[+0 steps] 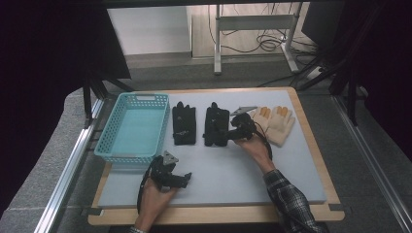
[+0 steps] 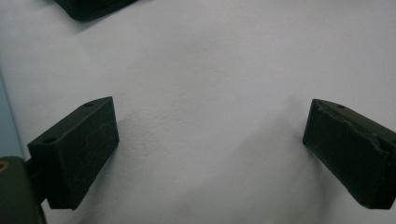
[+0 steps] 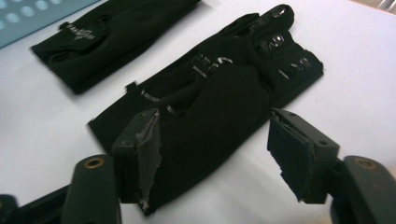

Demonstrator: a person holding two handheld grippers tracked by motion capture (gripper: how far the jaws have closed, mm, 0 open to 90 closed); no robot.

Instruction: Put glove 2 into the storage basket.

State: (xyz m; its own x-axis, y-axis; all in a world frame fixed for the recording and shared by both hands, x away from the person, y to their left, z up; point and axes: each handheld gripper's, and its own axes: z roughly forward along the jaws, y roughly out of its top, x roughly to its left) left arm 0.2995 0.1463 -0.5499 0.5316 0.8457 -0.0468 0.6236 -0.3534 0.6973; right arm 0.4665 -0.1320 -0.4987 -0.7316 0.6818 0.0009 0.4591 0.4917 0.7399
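Two black gloves lie flat side by side on the grey mat [image 1: 233, 174]: one [image 1: 184, 125] beside the basket, the other [image 1: 215, 125] to its right. My right gripper [image 1: 227, 135] reaches in from the right at the second glove. In the right gripper view this glove [image 3: 219, 88] lies between the jaws of the right gripper [image 3: 215, 154]. The jaws stand apart, the left pad at the glove's edge and the right pad clear of it. My left gripper [image 1: 187, 178] rests near the mat's front left, and in its own view the left gripper [image 2: 210, 149] is open over bare mat.
A light blue basket [image 1: 133, 97] stands at the mat's left, with nothing in it. A pair of tan gloves [image 1: 277, 121] lies right of the black ones, behind my right hand. The other black glove [image 3: 107, 32] and the basket [image 3: 32, 14] are at the top left of the right gripper view.
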